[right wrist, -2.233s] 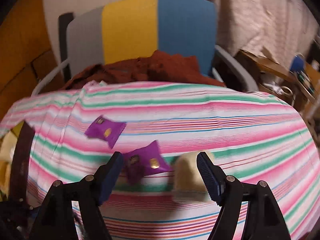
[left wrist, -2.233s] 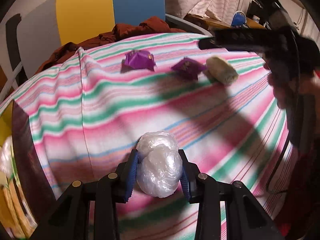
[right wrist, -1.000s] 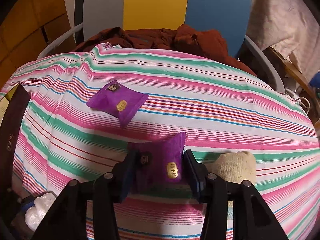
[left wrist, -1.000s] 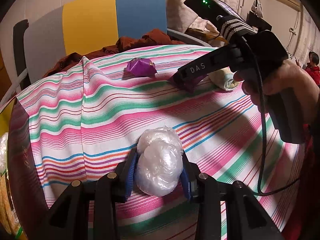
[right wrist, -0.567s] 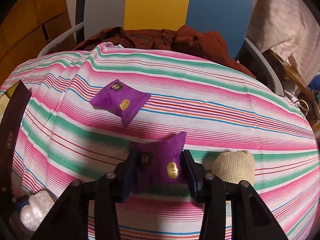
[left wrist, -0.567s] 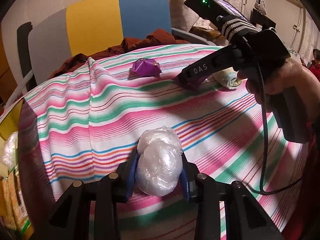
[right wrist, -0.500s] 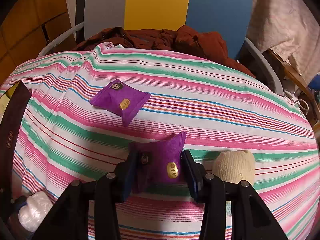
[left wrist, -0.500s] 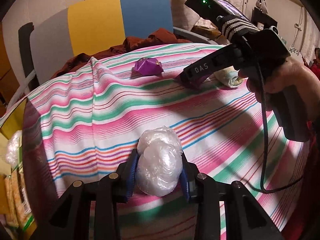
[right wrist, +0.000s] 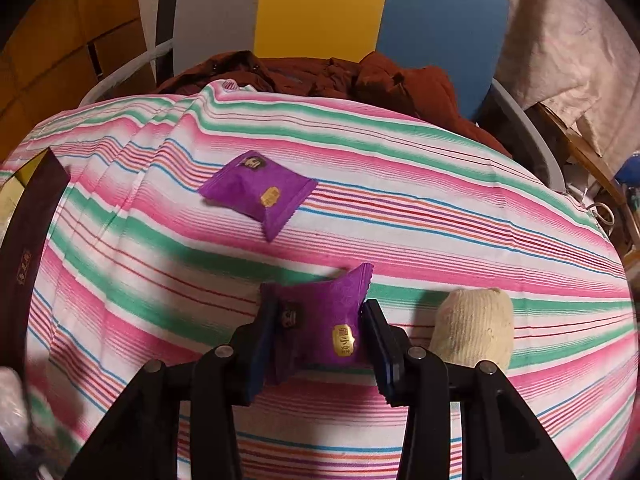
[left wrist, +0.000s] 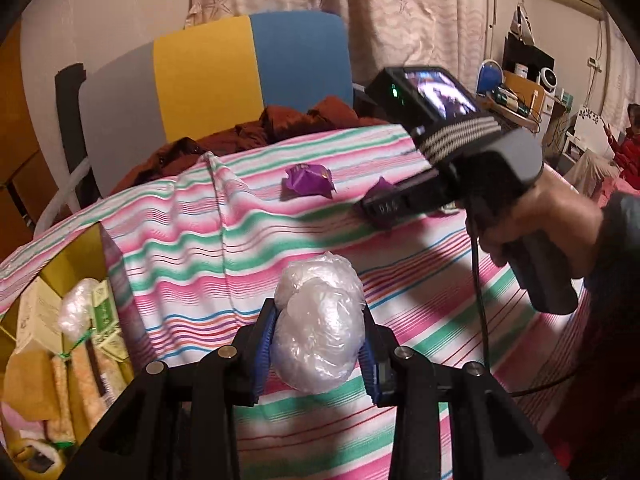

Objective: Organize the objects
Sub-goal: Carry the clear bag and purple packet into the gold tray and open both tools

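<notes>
My left gripper (left wrist: 318, 344) has its jaws clamped on a clear plastic bundle (left wrist: 320, 328) above the striped surface (left wrist: 180, 248); my right gripper (right wrist: 320, 334) pinches a purple packet (right wrist: 324, 320), a second purple packet (right wrist: 258, 194) lying toward the far edge.

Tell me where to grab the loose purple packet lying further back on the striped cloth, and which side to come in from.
Grip the flat purple foil packet across its puffy middle, not the thin crimped ends. It lies flat and turned at an angle on the striped tablecloth, so I would come down from above with the jaws turned to span its narrower width. Nothing crowds it.
</notes>
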### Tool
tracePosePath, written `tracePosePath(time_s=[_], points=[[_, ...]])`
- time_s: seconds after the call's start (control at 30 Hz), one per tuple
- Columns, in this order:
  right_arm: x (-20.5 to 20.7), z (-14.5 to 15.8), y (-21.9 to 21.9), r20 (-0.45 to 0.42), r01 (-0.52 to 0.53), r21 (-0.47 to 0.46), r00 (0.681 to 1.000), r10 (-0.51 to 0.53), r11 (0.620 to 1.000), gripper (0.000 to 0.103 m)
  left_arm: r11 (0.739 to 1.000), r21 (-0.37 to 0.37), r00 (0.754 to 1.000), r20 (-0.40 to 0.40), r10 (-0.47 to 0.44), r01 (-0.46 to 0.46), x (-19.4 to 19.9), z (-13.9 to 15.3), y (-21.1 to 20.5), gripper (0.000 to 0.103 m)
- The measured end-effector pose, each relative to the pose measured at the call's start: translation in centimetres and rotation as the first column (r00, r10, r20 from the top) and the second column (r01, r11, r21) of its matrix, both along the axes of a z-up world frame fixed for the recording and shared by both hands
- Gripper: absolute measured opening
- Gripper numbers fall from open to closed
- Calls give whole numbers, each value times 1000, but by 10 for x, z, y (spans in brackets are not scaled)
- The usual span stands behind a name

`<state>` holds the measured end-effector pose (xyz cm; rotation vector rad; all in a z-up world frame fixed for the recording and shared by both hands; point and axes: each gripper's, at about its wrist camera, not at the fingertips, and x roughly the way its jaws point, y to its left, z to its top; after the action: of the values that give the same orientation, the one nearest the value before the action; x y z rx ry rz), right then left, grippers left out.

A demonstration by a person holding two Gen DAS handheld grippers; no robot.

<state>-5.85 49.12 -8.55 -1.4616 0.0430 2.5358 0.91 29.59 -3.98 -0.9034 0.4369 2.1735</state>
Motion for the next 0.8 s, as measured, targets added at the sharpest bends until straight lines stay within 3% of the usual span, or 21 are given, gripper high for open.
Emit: tracePosePath(time_s=[0.4,0.8], points=[[5,-4,-6,4,-14,-36,1000,14,999,45,997,43,997,-36,69,-67,4,30,-41,37],[6,-4,-16,18,-28,25,999,27,999,45,983,71,985,-23,173,-171,-7,41,-95,37]])
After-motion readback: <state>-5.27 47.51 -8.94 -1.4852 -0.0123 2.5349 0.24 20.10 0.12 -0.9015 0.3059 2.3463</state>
